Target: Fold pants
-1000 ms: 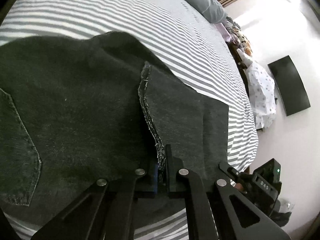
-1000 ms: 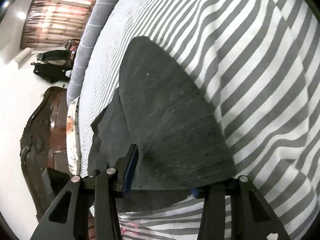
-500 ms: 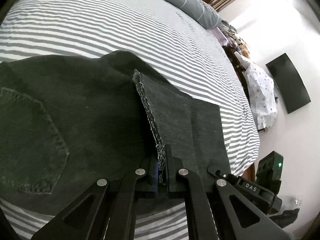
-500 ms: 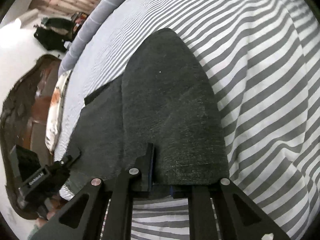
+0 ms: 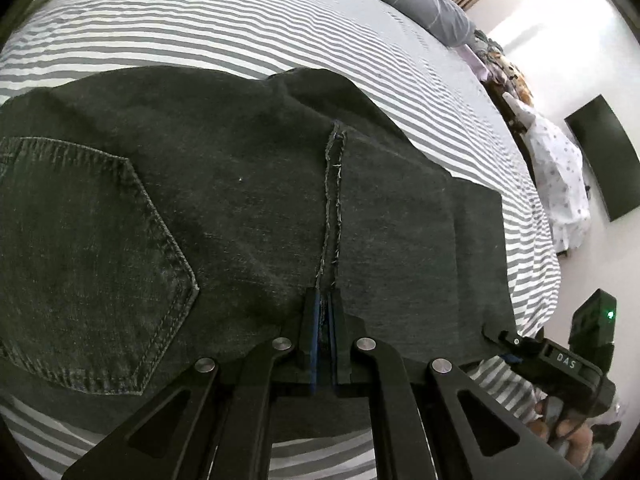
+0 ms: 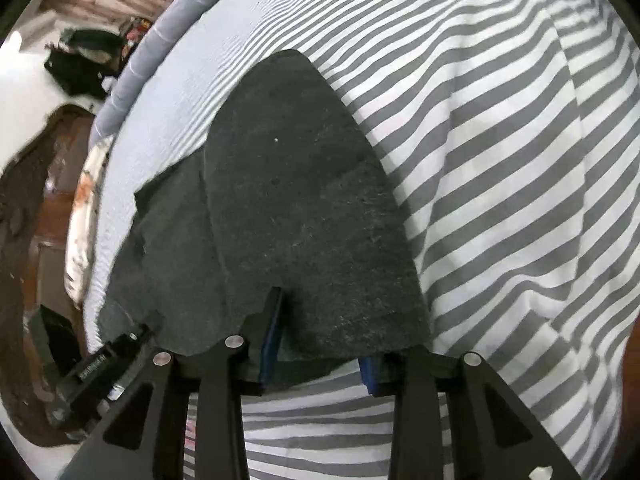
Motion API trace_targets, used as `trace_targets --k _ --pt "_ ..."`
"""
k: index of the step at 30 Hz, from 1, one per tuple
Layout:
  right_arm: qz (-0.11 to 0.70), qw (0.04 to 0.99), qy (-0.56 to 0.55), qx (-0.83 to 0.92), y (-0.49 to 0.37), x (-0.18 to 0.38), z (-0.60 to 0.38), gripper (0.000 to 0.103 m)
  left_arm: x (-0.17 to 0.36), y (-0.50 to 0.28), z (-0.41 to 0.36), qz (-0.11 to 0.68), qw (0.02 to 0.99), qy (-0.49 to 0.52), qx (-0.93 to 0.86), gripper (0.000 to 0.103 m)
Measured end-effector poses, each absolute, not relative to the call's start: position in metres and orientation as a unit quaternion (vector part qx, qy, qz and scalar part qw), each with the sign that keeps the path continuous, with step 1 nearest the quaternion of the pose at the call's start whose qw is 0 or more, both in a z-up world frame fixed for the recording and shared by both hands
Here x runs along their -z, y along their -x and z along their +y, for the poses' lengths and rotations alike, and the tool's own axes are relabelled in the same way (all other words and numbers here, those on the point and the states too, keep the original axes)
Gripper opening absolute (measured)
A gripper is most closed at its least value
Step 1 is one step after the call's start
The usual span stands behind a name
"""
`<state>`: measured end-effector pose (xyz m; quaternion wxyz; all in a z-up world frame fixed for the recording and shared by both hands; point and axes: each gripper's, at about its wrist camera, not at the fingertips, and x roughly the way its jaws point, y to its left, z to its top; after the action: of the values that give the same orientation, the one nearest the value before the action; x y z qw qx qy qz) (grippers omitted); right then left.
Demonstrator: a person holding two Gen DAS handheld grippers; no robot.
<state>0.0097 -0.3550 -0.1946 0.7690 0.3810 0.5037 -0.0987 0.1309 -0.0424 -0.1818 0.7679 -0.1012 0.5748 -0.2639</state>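
Pants [image 5: 248, 208] of dark denim lie spread on the striped bed [image 5: 240, 28], one leg end folded over toward the back pocket [image 5: 92, 248]; left tongs [image 5: 323, 304] are clamped on the frayed hem [image 5: 334, 184] — right tongs [image 6: 320, 332] have just been opening, pads apart with the leg's edge between them, unpressed; the fold looks mid-placement; next, I judge, lay the hem flat, release, and smooth the crease.
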Motion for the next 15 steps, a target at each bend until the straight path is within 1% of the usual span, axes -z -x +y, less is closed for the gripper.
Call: trace_targets --k 9,15 --pt "0.543 0.776 -0.305 0.102 -0.007 0.192 -0.343 0.033 0.174 -0.126 -0.051 0.566 0.78 0.065 0.26 0.004" --pt "0.552 0.779 -0.278 0.103 -0.006 0.191 -0.337 0.036 0.152 -0.117 -0.065 0.535 0.8 0.037 0.268 0.004"
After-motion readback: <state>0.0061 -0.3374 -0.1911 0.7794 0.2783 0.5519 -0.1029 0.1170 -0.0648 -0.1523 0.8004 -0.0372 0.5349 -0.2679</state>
